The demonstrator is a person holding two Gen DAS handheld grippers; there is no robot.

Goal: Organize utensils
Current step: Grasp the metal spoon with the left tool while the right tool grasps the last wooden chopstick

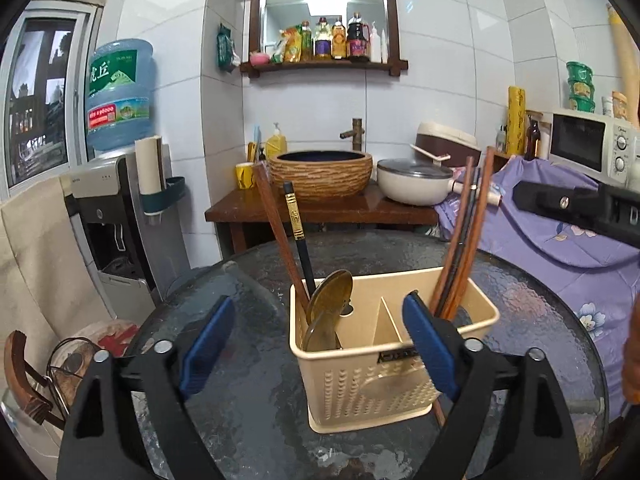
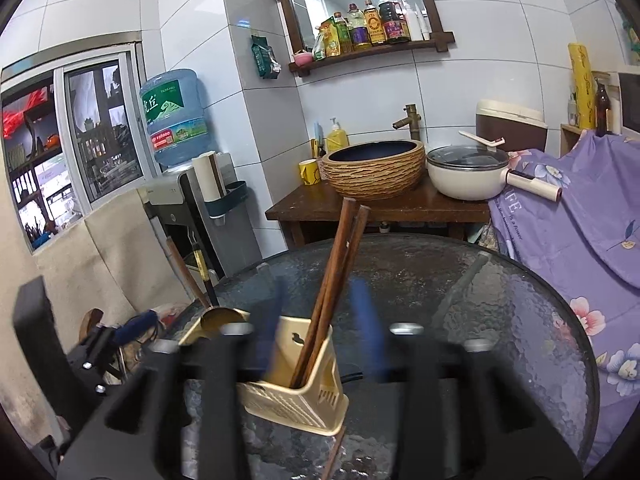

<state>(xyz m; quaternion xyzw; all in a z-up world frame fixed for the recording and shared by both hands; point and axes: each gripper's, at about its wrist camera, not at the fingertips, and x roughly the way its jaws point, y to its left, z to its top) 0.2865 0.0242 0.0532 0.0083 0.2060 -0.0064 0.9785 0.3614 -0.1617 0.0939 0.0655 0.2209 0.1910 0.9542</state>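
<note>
Beige plastic caddy w/ perforated walls sits mid round pebbled-glass table. I've got my left gripper spread wide, empty, its right pad overlapping the caddy's front. Wooden chopsticks lean from one end, brass spoon at the other. Right gripper blurred, apart, flanking the sticks w/o touching.

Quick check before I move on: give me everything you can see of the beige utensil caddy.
The beige plastic utensil caddy stands upright on the dark round glass table. Its front wall is perforated and a divider splits it. The left compartment holds brass-coloured spoons, a brown chopstick and a black one; the right holds leaning brown wooden chopsticks. Neither gripper touches it.
</note>
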